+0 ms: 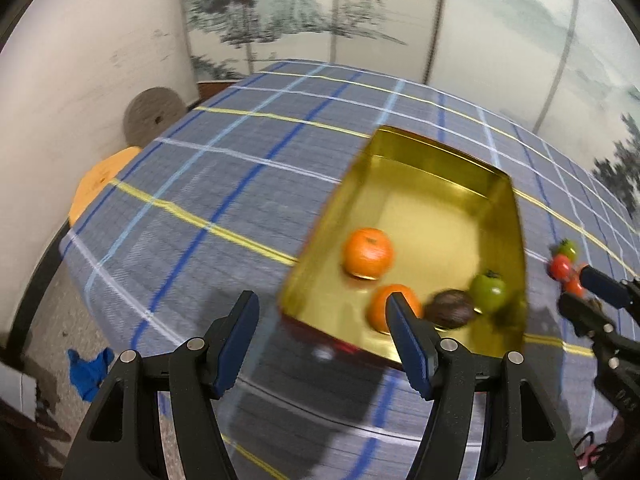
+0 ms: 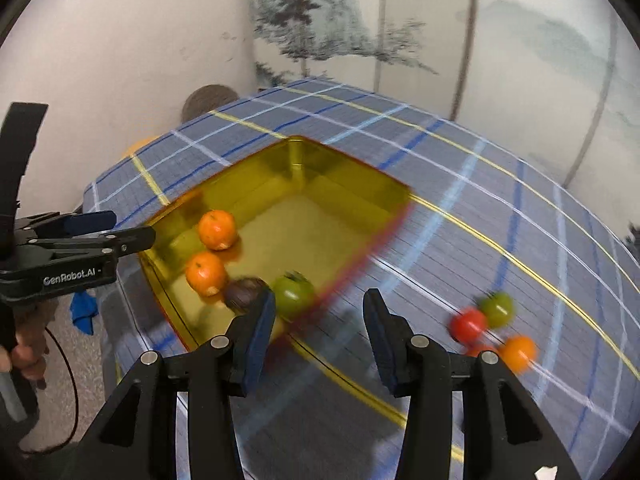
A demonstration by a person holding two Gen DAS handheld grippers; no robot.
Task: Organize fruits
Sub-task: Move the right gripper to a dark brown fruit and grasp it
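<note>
A gold tin tray (image 1: 444, 168) (image 2: 340, 172) sits on the plaid table. In it lie two oranges (image 1: 368, 254) (image 1: 380, 306) (image 2: 217, 229) (image 2: 206, 273), a dark brown fruit (image 1: 450, 309) (image 2: 244, 292) and a green tomato (image 1: 488, 291) (image 2: 294, 294). On the cloth to the right of the tray lie a red tomato (image 2: 468, 324), a green tomato (image 2: 498, 308) and an orange fruit (image 2: 518, 353). My left gripper (image 1: 324, 340) is open and empty at the tray's near left corner. My right gripper (image 2: 320, 328) is open and empty, just right of the tray.
The table is covered with a blue-grey plaid cloth (image 1: 224, 184). A round grey stool (image 1: 154, 114) and an orange stool (image 1: 100, 184) stand by the wall at the left. A blue cloth (image 1: 88, 372) lies on the floor.
</note>
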